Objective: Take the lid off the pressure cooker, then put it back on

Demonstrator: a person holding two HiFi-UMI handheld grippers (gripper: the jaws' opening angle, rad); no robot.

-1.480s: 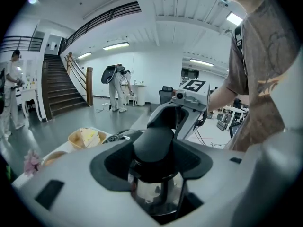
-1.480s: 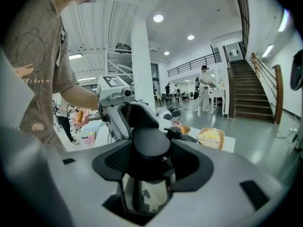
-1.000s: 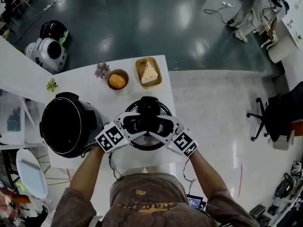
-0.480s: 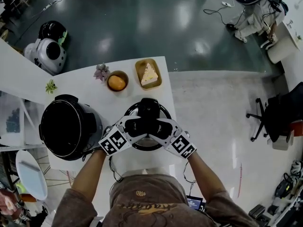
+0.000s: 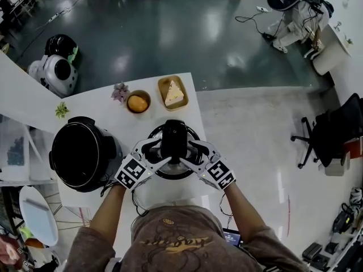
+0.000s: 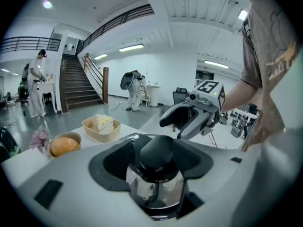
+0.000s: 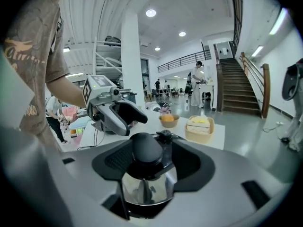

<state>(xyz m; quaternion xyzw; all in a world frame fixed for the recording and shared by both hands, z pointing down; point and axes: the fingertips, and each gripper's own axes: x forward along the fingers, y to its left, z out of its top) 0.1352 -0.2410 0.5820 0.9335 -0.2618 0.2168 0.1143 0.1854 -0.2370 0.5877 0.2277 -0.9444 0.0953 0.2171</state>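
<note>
**Lid off and flanked by both grippers, pot waiting to the left**

The lid (image 5: 172, 173) is off the cooker. It lies in the middle of the head view, over the near right part of the white table (image 5: 96, 101), and looks to be resting there. Its black handle (image 5: 174, 137) runs up and down the frame, pointing away from the person.

The left gripper (image 5: 163, 153) comes at the handle from the lower left and the right gripper (image 5: 186, 153) from the lower right, so they mirror each other and neither is nearer. In each gripper view the jaws stand wide. The rounded near end of the handle sits between them with the shiny metal of the lid below it. No pad shows pressed against the handle.

The open pot (image 5: 79, 152) is at the left of the frame, just beside the lid and on the left gripper's side. The lid would therefore have to travel leftward across the frame to go back on. That probably calls for both pairs of jaws to close on the handle first.

Further up the frame, on the far part of the table and well clear of that path, stand a bowl with an orange (image 5: 138, 102) and a tray with a slice of cake (image 5: 173, 93).
</note>
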